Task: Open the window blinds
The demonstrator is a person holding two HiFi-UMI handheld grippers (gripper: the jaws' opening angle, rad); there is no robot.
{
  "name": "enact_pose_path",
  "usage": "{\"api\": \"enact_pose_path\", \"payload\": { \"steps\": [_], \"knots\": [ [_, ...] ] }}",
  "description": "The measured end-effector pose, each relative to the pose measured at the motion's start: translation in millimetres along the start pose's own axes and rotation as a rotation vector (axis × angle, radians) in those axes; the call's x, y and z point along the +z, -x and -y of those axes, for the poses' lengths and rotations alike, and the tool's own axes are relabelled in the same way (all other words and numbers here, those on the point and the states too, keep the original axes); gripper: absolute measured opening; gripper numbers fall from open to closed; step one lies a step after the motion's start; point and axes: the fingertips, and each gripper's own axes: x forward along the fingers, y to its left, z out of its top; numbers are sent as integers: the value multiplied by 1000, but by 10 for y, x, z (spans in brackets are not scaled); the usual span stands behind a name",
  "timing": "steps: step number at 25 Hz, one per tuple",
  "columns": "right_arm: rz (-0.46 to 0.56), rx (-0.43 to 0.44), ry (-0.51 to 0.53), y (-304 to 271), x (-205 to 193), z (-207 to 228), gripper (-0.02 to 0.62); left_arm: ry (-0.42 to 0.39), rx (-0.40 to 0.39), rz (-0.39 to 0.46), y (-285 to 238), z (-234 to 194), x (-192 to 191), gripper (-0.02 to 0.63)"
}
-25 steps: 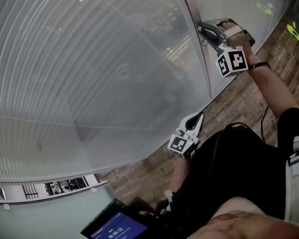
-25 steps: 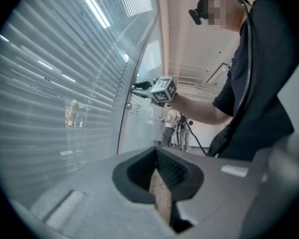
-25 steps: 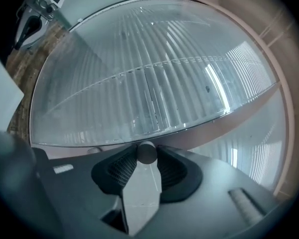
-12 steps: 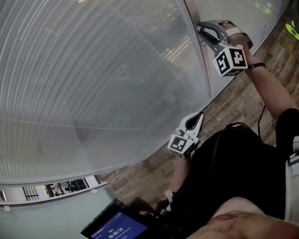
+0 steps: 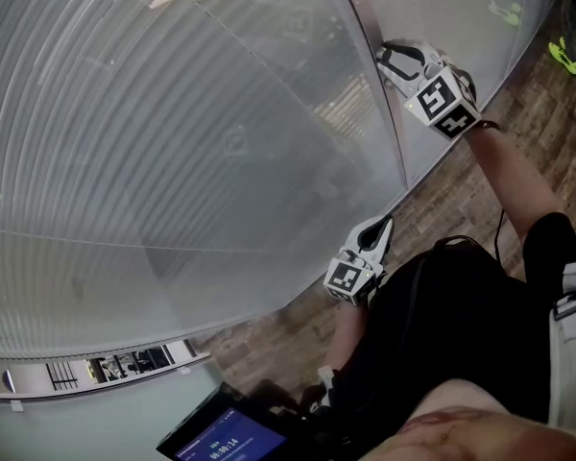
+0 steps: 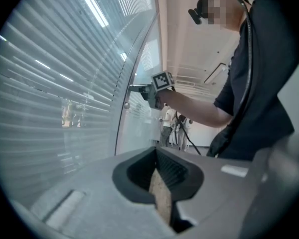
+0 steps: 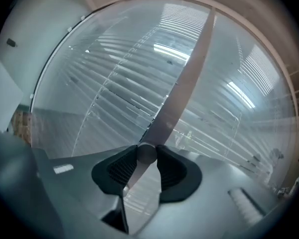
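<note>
Blinds knob [image 7: 147, 154], clamped between right gripper [image 7: 146, 151] jaws

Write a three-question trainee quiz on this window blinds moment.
1. True or false: the right tool is shut on a round knob on the window frame.
2. The slats of the blinds run: A level, B upright.
3. Fill in: the left tool, near the person's waist, holds ____.
Key: 1 true; 2 A; 3 nothing.
</note>
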Motion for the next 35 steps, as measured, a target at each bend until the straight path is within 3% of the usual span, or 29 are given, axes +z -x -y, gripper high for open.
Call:
{"api": "enact_pose_path", "payload": {
  "steps": [13,15,29,32,35],
  "knots": [
    [72,81,-530,16,-32,62,129,1,-16,1,-27,31,-1,-2],
    [68,73,-570,23,-33,80,127,2,-15,-5,-31,24,-12,-2],
    [99,68,-544,43,12,87,129,7,-10,-9,-26,8,5,-2],
    [98,32,-417,95,13,85,143,11,-4,-7,-13,4,-3,-2],
    [67,-7,-186,151,37,35,176,14,0,-6,-1,8,-21,-2]
  ]
}}
